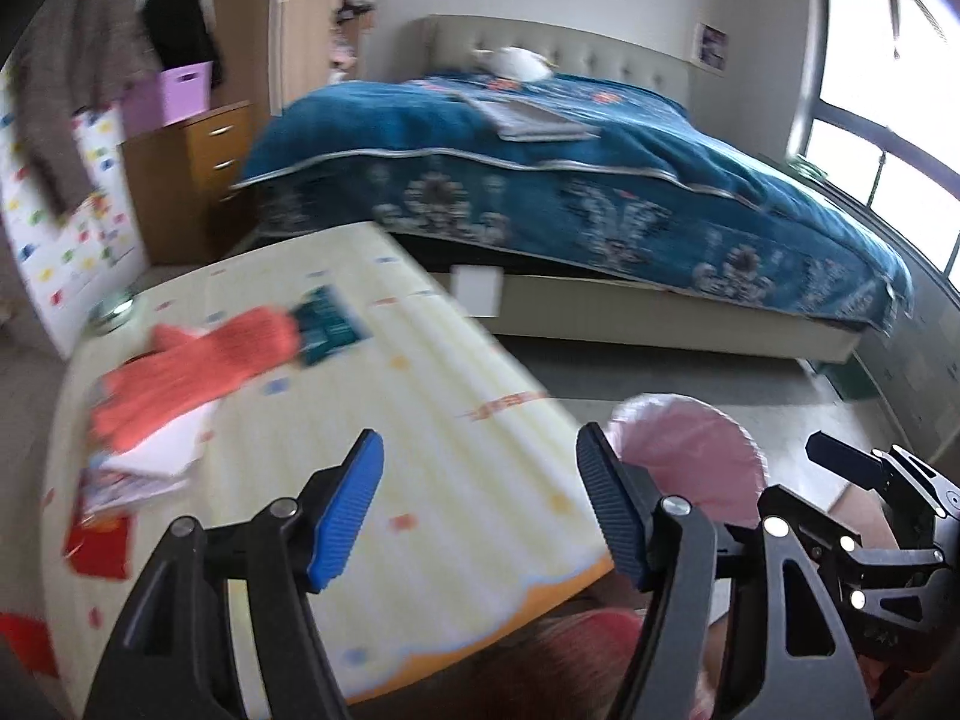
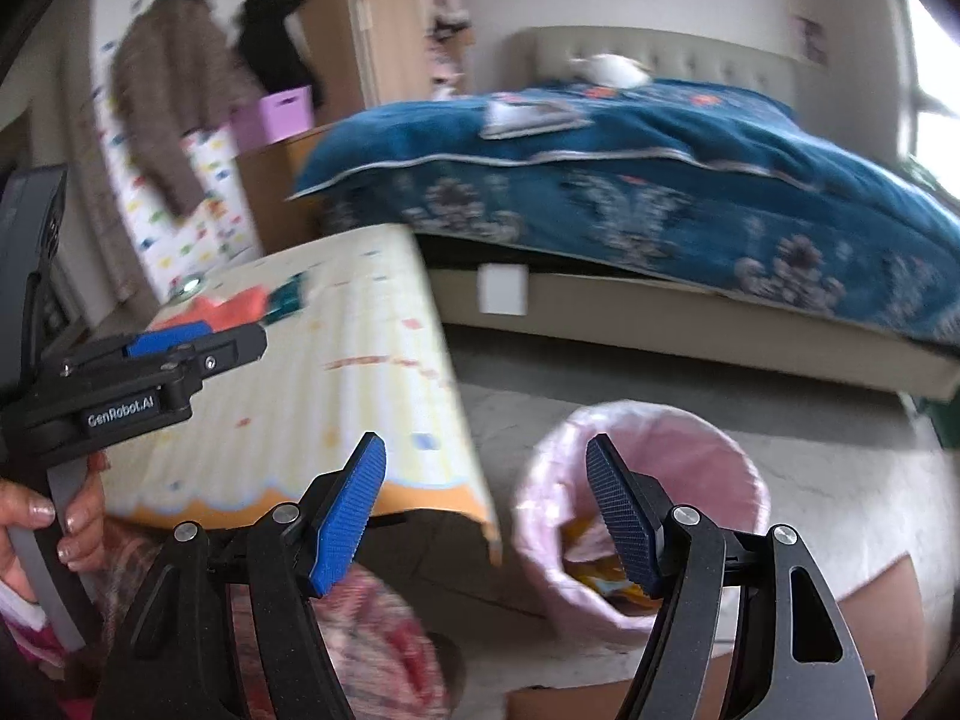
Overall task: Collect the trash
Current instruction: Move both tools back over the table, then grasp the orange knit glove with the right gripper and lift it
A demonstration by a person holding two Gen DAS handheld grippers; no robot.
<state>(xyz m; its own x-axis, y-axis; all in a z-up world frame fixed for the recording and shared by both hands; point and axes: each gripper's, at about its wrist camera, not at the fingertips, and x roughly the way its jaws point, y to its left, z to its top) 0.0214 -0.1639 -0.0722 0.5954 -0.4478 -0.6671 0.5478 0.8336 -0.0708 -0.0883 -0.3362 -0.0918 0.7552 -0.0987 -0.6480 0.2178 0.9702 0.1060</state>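
Note:
My left gripper [image 1: 480,510] is open and empty above the near right edge of a yellow-patterned table [image 1: 420,420]. On the table's left lie an orange glove [image 1: 198,366], a teal packet [image 1: 327,324], white paper [image 1: 162,450] and red wrappers [image 1: 99,546]. My right gripper [image 2: 486,516] is open and empty, beside the table's corner and above a bin with a pink liner [image 2: 642,516] that holds some yellow trash. The bin [image 1: 690,456] also shows behind the left gripper's right finger. The left gripper [image 2: 150,372] shows at the left of the right wrist view.
A bed with a blue cover [image 1: 600,180] stands behind the table. A wooden drawer unit [image 1: 198,174] with a purple box [image 1: 180,90] is at the back left. A cardboard box [image 2: 870,630] sits right of the bin. A window [image 1: 888,120] is at the right.

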